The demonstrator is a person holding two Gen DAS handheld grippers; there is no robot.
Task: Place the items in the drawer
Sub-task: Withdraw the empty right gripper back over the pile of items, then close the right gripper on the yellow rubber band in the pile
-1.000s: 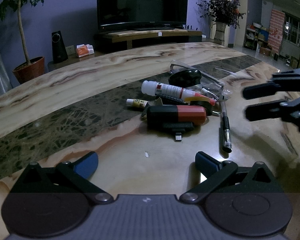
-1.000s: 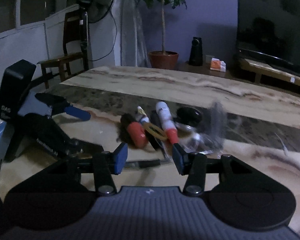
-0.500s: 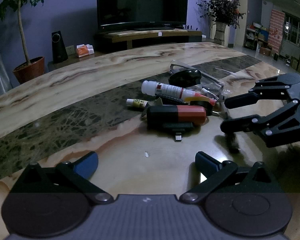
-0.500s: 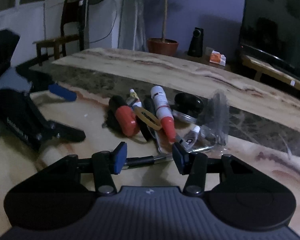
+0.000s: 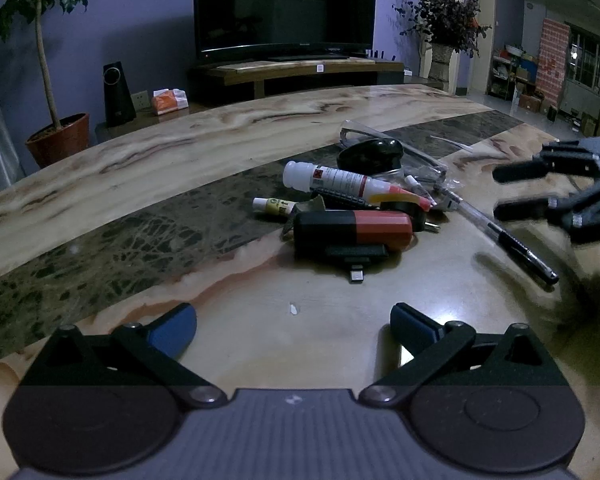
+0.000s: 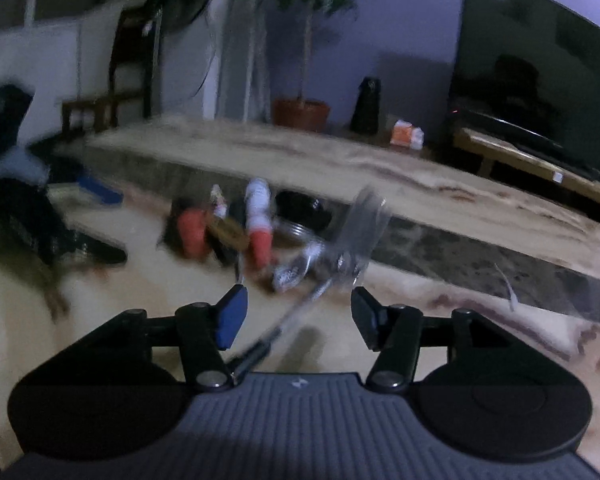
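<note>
Pen: the pen [image 5: 508, 240] lies flat on the surface, at the right edge of the small heap [image 5: 352, 208], well clear of any drawer; no drawer shows in either view.
Which way: from the right hand-held gripper [image 6: 296, 314] the pen runs straight ahead and a little left, its dark grip end passing low between the two fingers and under the body of the tool.
Long axis: slantwise across the surface, clear barrel towards the heap, black end towards the near right edge; roughly in line with the right tool's pointing, so I judge the fingers would have to turn across the barrel to pinch it well.
Nearer hand: the right one, plainly; it hangs just beside the pen, while the left hand-held gripper [image 5: 294, 322] sits back at the near edge, with bare surface between it and the heap.
Right fingers: apart and just now widening, the pen between them but not pressed; this view is blurred.
Left fingers: wide apart, nothing in them.
Look of the pen: slim, clear plastic shaft, black rubbery grip and tip; light and likely to roll.
Heap: glue bottle [image 5: 332, 178], red-and-black case [image 5: 352, 228], small tube [image 5: 272, 206], dark round thing [image 5: 370, 154].
</note>
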